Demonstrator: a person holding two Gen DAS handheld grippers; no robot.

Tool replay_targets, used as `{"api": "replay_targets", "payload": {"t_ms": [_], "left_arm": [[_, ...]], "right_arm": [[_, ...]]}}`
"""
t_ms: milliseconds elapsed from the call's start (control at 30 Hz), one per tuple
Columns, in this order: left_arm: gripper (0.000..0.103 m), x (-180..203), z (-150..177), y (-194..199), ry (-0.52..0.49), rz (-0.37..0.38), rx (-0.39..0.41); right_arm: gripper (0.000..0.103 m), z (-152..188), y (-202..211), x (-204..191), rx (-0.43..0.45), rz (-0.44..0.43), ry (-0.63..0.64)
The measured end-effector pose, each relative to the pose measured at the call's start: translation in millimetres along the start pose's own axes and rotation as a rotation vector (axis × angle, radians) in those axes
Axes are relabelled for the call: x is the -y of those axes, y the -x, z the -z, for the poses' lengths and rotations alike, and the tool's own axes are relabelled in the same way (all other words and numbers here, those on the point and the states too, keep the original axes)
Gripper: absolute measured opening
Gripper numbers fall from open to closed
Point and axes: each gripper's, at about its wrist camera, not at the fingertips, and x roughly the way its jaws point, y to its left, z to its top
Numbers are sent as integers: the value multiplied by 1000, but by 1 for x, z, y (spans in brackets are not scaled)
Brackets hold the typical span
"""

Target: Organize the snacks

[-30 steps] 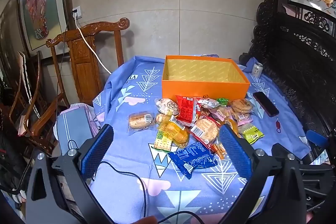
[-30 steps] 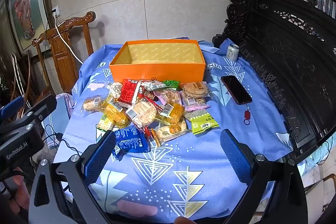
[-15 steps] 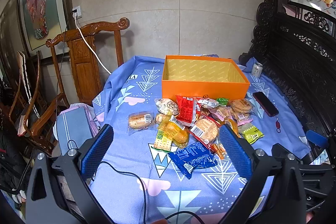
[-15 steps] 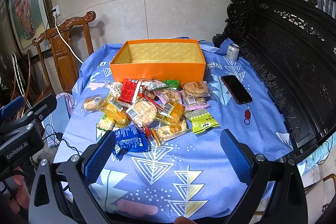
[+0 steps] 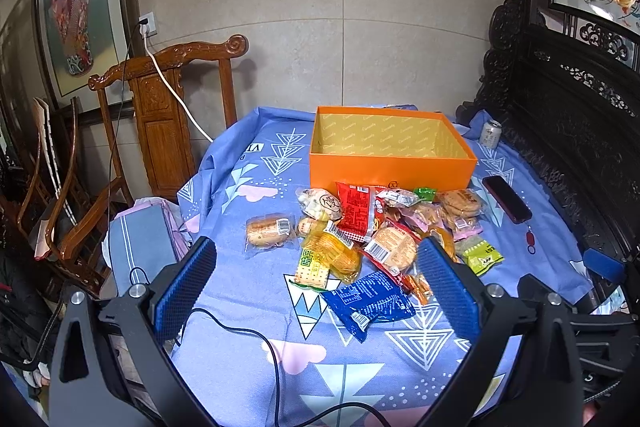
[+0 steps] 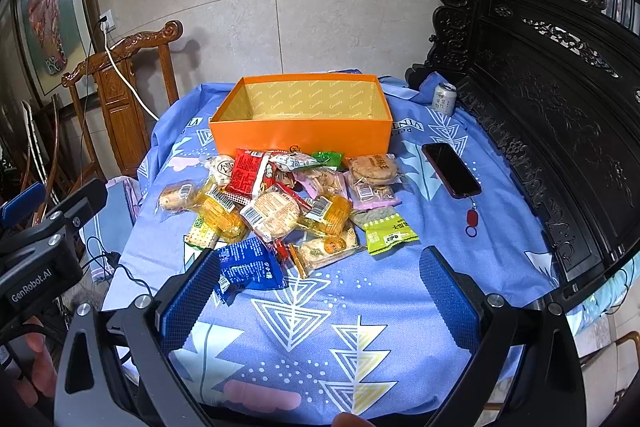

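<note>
An empty orange box (image 5: 390,167) (image 6: 304,135) stands at the back of the blue-clothed table (image 5: 248,307). In front of it lies a heap of wrapped snacks: a red packet (image 5: 356,213) (image 6: 250,173), a blue packet (image 5: 368,301) (image 6: 248,267), a green packet (image 5: 480,255) (image 6: 386,231), round biscuits (image 5: 390,247) (image 6: 272,213) and a lone bun pack (image 5: 268,231) (image 6: 176,197). My left gripper (image 5: 316,291) hovers open, well short of the heap, nothing between its fingers. My right gripper (image 6: 318,301) is open too, over the table's near edge.
A dark phone (image 5: 506,197) (image 6: 450,169) with a red tag and a drink can (image 5: 490,133) (image 6: 444,99) lie right of the box. A carved wooden chair (image 5: 168,115) stands left, a dark carved bench (image 6: 560,131) right. A black cable (image 5: 240,331) trails over the near cloth.
</note>
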Motion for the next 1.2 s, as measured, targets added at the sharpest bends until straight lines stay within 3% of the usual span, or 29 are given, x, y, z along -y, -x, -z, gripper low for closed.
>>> {"api": "replay_targets", "payload": {"t_ms": [1200], "left_arm": [[99, 2, -1, 1, -1, -2, -5]], "right_arm": [[100, 0, 0, -1, -4, -1, 0]]}}
